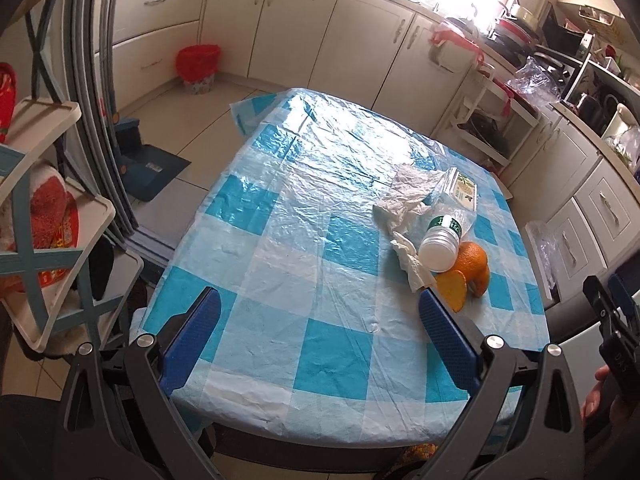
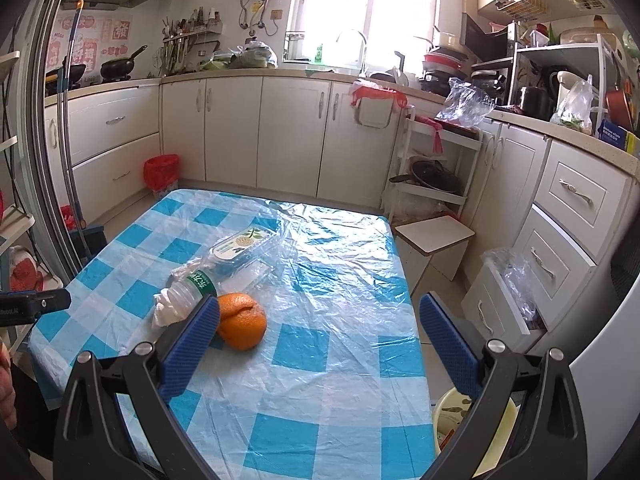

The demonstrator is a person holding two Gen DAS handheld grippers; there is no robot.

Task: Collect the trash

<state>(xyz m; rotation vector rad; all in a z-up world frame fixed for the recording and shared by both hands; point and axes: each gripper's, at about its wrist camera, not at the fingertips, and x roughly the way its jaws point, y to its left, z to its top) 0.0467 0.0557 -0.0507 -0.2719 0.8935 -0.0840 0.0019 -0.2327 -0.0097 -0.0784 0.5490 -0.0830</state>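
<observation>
Hovering above the near edge of the checked table cover (image 1: 280, 280), both grippers are empty with their jaws spread wide, so the step in hand looks like choosing and approaching the first piece of trash. The litter sits in one cluster toward the right side of the table as the left wrist view shows it: crumpled tissue (image 1: 404, 204), a crushed plastic bottle (image 1: 442, 240) with a green label lying on its side over the tissue, a flattened clear package (image 2: 244, 246) just behind them, and orange peel (image 2: 242, 320) touching the bottle's near end. The right gripper (image 2: 320, 334) is the closer one, its left pad already just beside the peel, while the left gripper (image 1: 320, 328) faces bare cloth with the pile off to its right. A good first pick would probably be the peel, since it lies nearest and on top of nothing; the jaws should straddle it from above and close gently, as the halves seem loose and could slide apart. The thin plastic sheet over the cloth looks slippery and wrinkled, so the pads should avoid pinching it. A yellow bucket (image 2: 444, 416) beside the table's near right corner seems a likely place for the trash, though a red bin (image 2: 161, 172) also stands by the cabinets.
</observation>
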